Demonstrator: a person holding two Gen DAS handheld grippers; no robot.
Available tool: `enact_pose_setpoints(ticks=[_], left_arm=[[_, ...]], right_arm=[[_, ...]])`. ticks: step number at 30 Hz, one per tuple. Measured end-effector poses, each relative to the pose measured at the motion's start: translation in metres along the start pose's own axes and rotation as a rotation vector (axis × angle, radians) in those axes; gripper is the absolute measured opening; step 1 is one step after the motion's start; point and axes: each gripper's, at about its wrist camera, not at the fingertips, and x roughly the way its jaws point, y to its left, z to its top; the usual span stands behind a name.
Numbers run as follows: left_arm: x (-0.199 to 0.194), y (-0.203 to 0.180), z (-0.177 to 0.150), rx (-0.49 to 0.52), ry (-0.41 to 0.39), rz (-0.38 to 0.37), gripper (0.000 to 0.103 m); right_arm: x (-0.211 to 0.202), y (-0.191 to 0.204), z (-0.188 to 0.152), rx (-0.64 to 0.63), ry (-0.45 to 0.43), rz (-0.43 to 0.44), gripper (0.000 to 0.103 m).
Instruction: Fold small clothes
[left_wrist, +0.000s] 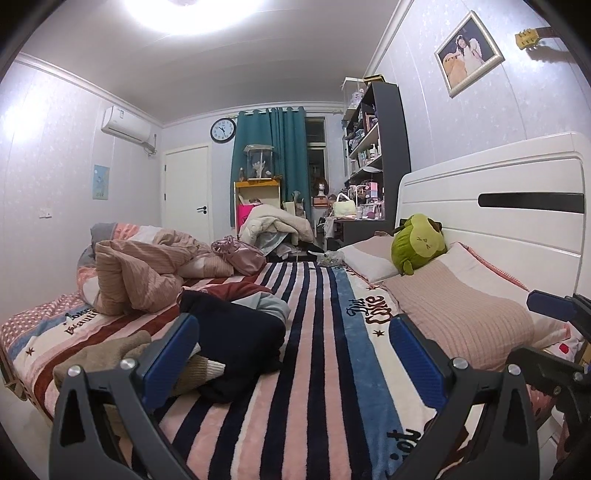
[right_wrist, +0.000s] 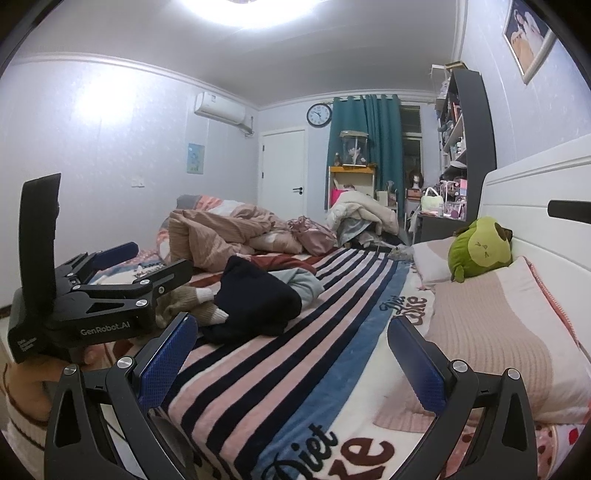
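the jaws of both the left gripper (left_wrist: 295, 354) and the right gripper (right_wrist: 291, 354) are spread wide and hold nothing, above the striped blanket (left_wrist: 317, 332). the pile of small clothes (left_wrist: 229, 325), dark navy on top, lies ahead of the left jaw in both views. the pink pillow (right_wrist: 495, 332) lies beyond the right jaw.

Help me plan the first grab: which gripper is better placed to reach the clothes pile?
Left, probably. The left gripper hangs open right beside the dark garment and tan piece; the right gripper, also open, faces bare striped blanket.
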Motion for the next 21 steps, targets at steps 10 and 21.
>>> enact_pose_setpoints(ticks=[10,21], left_arm=[[-0.0009,-0.0004,-0.0002,0.002,0.001,0.004,0.102],[0.0005,0.003,-0.002,-0.029,0.009,-0.04,0.102]], right_arm=[[0.0002,0.0024,-0.0001,0.001,0.0,-0.002,0.103],[0.0002,0.0028,0.0003,0.003,-0.003,0.0,0.103]])
